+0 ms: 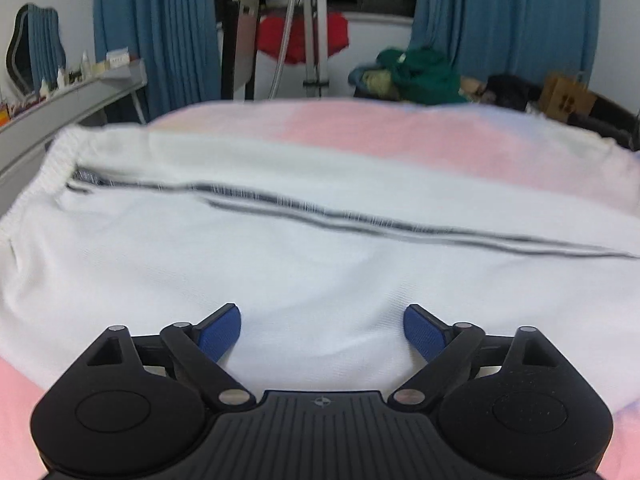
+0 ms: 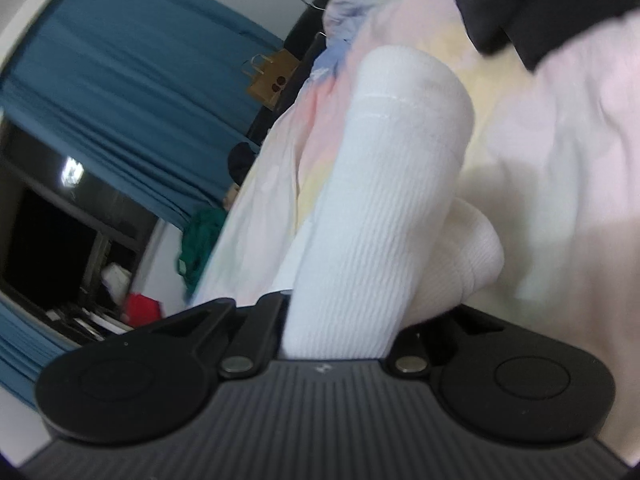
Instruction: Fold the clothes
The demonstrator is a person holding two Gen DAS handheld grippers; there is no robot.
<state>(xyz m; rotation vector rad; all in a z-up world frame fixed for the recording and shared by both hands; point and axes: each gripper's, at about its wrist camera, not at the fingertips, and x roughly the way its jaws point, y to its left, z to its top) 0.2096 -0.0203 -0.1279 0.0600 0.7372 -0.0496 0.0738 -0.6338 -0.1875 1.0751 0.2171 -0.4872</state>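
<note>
Left tongs point(image 1: 322, 332) wide apart, hovering low over white garment point(image 1: 280, 272) spread flat on pink bed point(image 1: 400, 136). Right tongs point(image 2: 340, 320) gripping ribbed white fabric point(image 2: 384, 208), lifted off bed. Advice: carry lifted part over evenly, left pins fold line, smooth wrinkles

Blue curtains point(image 1: 160, 32), dark window point(image 2: 44, 240), grey shelf point(image 1: 72, 96), white walls point(image 1: 616, 40)

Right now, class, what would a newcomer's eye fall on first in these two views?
A white garment with dark stripes spreads over the pink bedsheet, with the open left gripper low above it. In the right wrist view, a roll of white fabric fills the right gripper.
</note>
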